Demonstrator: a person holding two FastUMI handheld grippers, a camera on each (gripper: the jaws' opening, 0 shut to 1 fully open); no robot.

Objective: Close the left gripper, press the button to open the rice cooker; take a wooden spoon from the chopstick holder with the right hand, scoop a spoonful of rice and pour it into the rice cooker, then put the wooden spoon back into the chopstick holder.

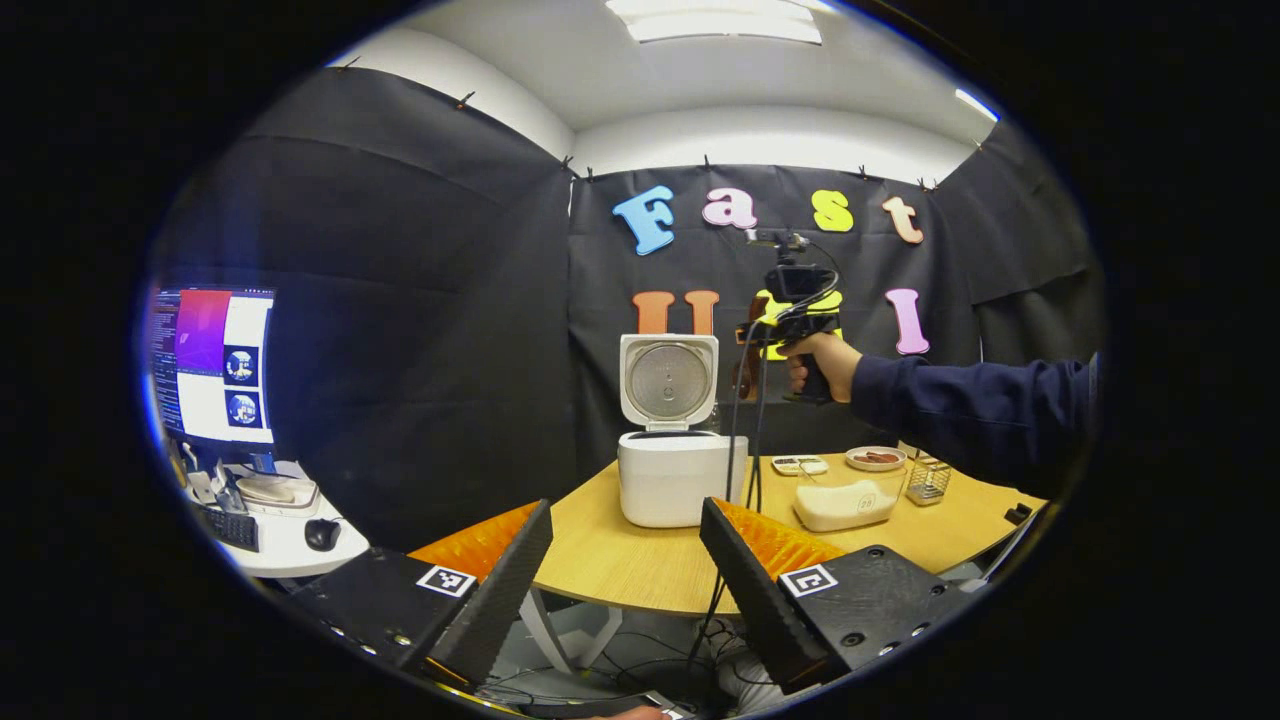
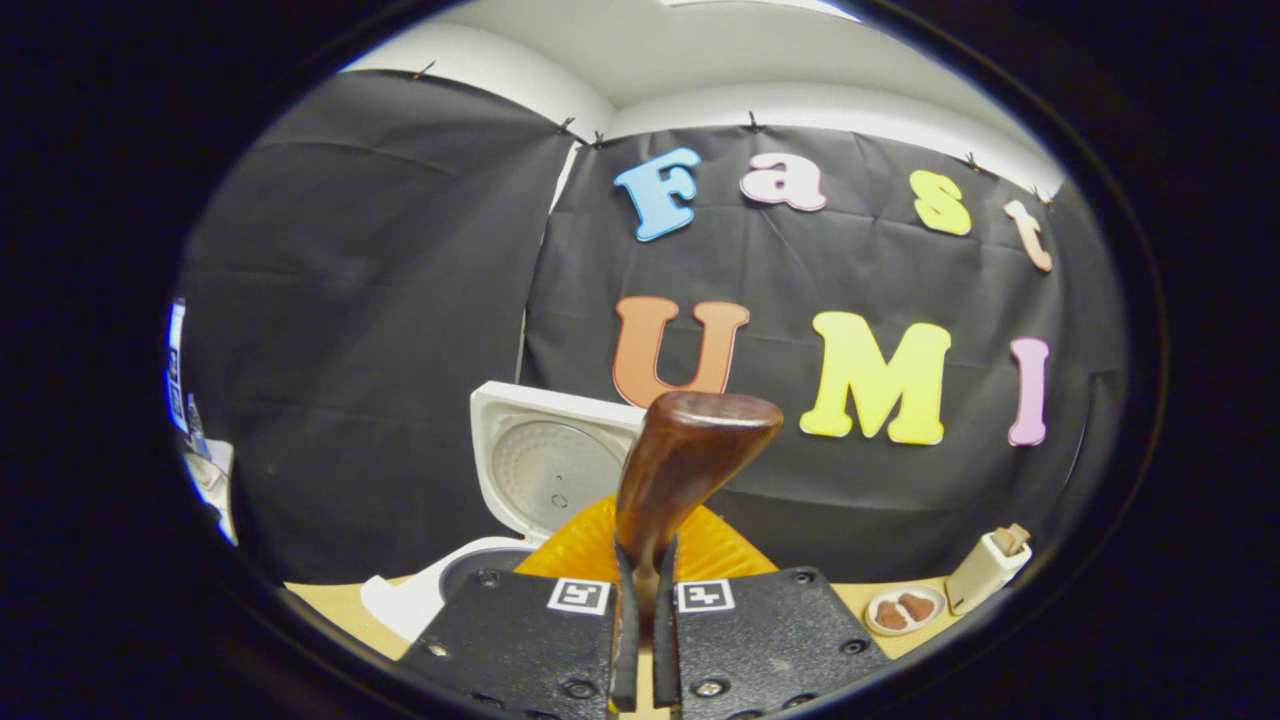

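Your left gripper (image 1: 625, 560) hangs with fingers spread wide, short of the round wooden table (image 1: 620, 570). On it, the white rice cooker (image 1: 672, 478) stands with its lid up. Above and right of the cooker, your right gripper (image 2: 640, 600) pinches the dark brown wooden spoon (image 2: 680, 460), bowl upward. Right of the cooker sits the wire chopstick holder (image 1: 928, 480).

My left gripper (image 1: 625, 560) hangs low in the left gripper view with its two fingers spread wide apart, nothing between them. My right gripper (image 2: 640, 600) has its fingers drawn in close, pressing from both sides on the wooden spoon (image 2: 680, 470), which stands upright out of them. From the left gripper view I see my right hand (image 1: 820, 365) raised, fist wrapped around that gripper's handle, dark sleeve (image 1: 980, 410) stretched out level
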